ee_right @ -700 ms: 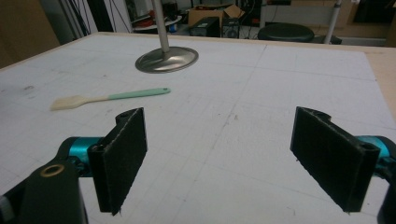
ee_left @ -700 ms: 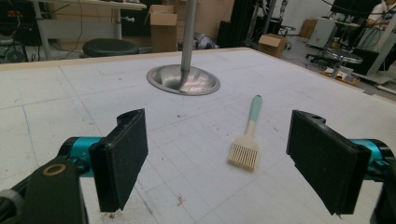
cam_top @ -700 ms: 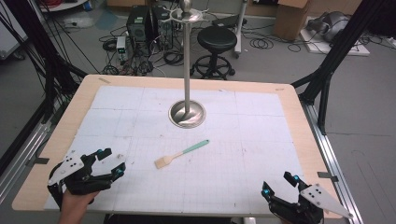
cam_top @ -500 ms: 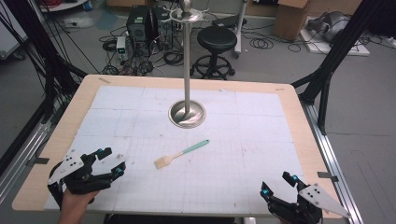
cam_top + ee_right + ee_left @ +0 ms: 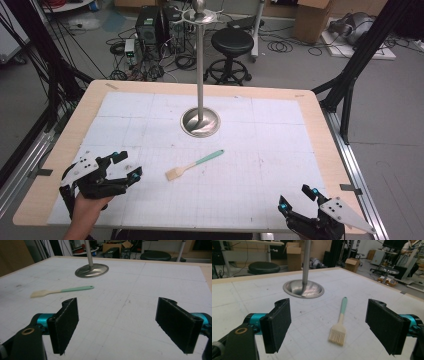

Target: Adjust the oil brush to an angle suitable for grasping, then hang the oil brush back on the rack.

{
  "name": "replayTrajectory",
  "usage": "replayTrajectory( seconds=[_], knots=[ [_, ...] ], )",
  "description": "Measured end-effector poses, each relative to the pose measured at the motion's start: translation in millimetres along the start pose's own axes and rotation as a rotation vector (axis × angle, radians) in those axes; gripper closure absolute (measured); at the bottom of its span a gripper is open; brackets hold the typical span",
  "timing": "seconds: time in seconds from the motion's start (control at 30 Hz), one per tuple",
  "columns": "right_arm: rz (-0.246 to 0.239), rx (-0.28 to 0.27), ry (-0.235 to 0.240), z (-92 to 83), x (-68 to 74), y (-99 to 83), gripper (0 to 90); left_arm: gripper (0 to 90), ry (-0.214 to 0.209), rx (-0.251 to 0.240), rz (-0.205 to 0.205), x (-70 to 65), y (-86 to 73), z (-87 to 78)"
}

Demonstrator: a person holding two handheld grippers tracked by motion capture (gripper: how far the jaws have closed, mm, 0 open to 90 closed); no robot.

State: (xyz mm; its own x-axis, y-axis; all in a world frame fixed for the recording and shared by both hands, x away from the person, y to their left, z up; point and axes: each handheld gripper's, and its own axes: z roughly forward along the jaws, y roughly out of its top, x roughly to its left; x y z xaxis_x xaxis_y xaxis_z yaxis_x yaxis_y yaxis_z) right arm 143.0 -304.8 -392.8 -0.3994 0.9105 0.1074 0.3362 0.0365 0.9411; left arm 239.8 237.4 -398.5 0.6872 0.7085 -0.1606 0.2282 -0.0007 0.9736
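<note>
Two black hand-held grippers sit over the white gridded table mat (image 5: 260, 150), both with jaws spread wide and empty. Ahead of the left gripper (image 5: 126, 166) stands a tall steel pole stand (image 5: 200, 121); nearer, just ahead-right, lies the small mint-handled pastry brush (image 5: 194, 165), well left of the right gripper (image 5: 298, 196).

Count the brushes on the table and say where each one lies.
1. The brush lies flat mid-table, in front of the metal stand's base, bristles toward the left gripper. Nothing on the table could hide another.

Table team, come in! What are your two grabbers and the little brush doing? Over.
Left gripper open, empty. Right gripper open, empty. Brush flat on the mat, between them, untouched. Metal stand behind it, not blocking.
</note>
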Motion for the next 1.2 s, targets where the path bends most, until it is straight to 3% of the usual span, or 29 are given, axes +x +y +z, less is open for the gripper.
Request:
replayTrajectory(
  seconds=[0.23,0.7,1.0,1.2],
  knots=[
    [0.003,0.002,0.004,4.8,2.2,2.2,17.5,21.2,-0.052,0.026,0.039,-8.2,20.3,17.9],
    [0.006,0.008,0.011,4.4,3.0,0.9,17.5,22.5,-0.076,0.037,0.025,-9.5,25.1,32.2],
    [0.001,0.000,0.029,5.2,3.9,1.9,17.5,22.6,-0.134,0.131,0.086,-15.6,33.9,64.8],
    [0.005,0.006,0.029,6.8,3.0,1.6,17.6,24.1,-0.148,0.167,0.065,-18.5,32.9,89.7]
  ],
)
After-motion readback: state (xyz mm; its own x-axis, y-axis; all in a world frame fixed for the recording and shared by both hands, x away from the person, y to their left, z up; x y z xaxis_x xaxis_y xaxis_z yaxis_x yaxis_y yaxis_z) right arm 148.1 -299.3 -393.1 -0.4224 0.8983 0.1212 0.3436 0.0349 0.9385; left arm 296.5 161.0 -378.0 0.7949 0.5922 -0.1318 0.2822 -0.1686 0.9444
